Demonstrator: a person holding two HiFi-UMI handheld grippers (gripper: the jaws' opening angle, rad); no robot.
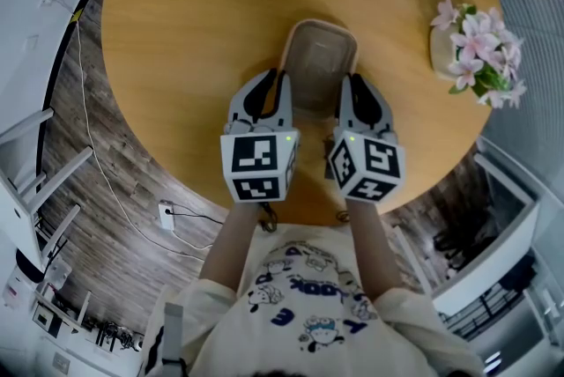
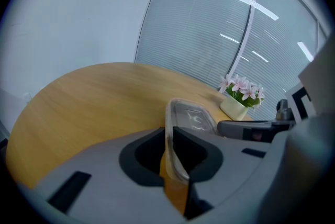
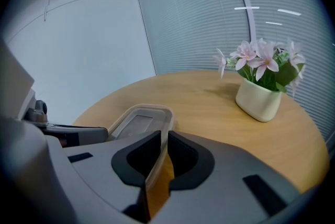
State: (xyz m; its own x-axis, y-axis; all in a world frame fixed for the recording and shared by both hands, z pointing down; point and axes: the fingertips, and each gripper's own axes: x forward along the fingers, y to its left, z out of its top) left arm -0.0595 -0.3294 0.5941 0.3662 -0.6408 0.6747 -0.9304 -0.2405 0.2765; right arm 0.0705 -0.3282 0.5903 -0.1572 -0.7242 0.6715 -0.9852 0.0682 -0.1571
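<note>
Middle of the bench (image 1: 176,23), toward the near edge: container (image 1: 322,49). Astride its left wall, left hand-held gripper (image 1: 275,89); astride its right wall, right hand-held gripper (image 1: 354,93), side by side, container between them. Far right on the bench, well apart from both: flower pot (image 1: 443,49). Beyond the bench's left edge, down on the floor (image 1: 115,208): cable (image 1: 99,168) running to a plug (image 1: 165,214). Behind both grippers, past the near edge: forearms (image 1: 236,234).

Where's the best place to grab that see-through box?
Pinch a long side wall at its rim, coming from the near end, one jaw inside, one outside. The clear box stands open-topped and its walls are thin, as the left hand-held gripper and right hand-held gripper show, each shut on one.
</note>
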